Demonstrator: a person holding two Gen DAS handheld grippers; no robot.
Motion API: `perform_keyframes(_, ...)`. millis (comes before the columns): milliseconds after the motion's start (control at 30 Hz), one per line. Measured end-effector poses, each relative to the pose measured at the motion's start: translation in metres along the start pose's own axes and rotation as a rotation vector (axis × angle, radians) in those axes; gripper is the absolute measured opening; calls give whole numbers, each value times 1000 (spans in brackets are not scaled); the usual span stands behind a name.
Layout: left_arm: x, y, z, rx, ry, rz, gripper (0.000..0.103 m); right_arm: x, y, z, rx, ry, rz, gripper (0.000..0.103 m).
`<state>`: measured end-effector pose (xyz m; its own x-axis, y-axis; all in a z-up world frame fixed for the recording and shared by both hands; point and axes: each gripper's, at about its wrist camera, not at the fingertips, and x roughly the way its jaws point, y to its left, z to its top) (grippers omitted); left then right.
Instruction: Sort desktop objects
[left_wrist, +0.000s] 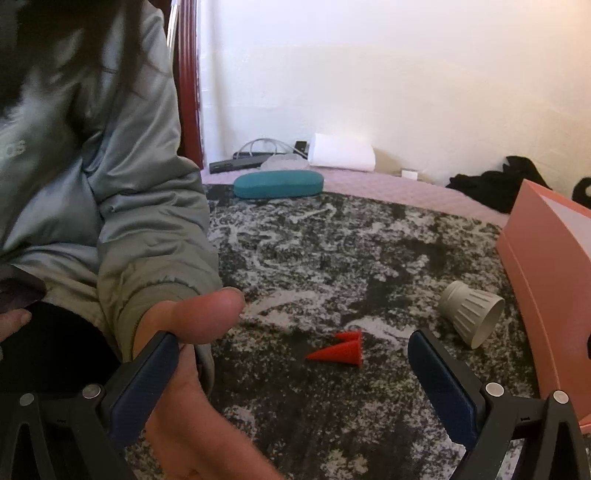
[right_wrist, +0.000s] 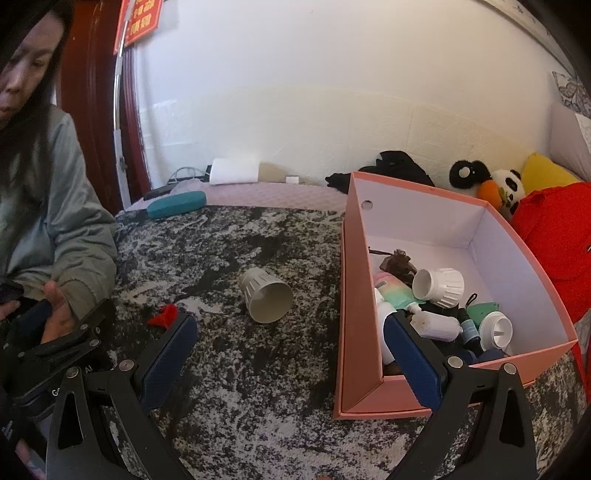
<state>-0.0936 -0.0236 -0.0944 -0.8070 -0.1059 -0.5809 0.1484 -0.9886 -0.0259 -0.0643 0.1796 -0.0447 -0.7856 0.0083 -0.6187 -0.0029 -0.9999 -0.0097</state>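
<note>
My left gripper (left_wrist: 291, 336) is open over the mottled black-and-white cloth (left_wrist: 332, 258). A person's bare hand (left_wrist: 192, 369) rests against its left finger (left_wrist: 147, 373). Two red cones (left_wrist: 340, 349) lie between and just beyond the fingertips. A grey ribbed cup (left_wrist: 471, 315) lies on its side to their right, beside the pink box (left_wrist: 546, 280). My right gripper (right_wrist: 290, 322) is open and holds nothing. The grey cup (right_wrist: 266, 295) lies just beyond it, the red cones (right_wrist: 164, 315) by its left finger. The pink box (right_wrist: 354, 295) on the right holds several small bottles and caps.
A teal glasses case (left_wrist: 279, 183) lies at the cloth's far edge, with a white roll (left_wrist: 341, 152) and cables behind it. Black fabric (left_wrist: 495, 184) sits at the back right. Plush toys (right_wrist: 491, 184) and a red garment (right_wrist: 557, 236) lie beyond the box. A person in a grey jacket (right_wrist: 48, 206) sits at left.
</note>
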Motion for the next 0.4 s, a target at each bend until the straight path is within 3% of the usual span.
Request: perform_keyframes(400, -5, -2, 1, 22, -18, -10, 102, 4, 6, -2, -23, 17, 0, 103)
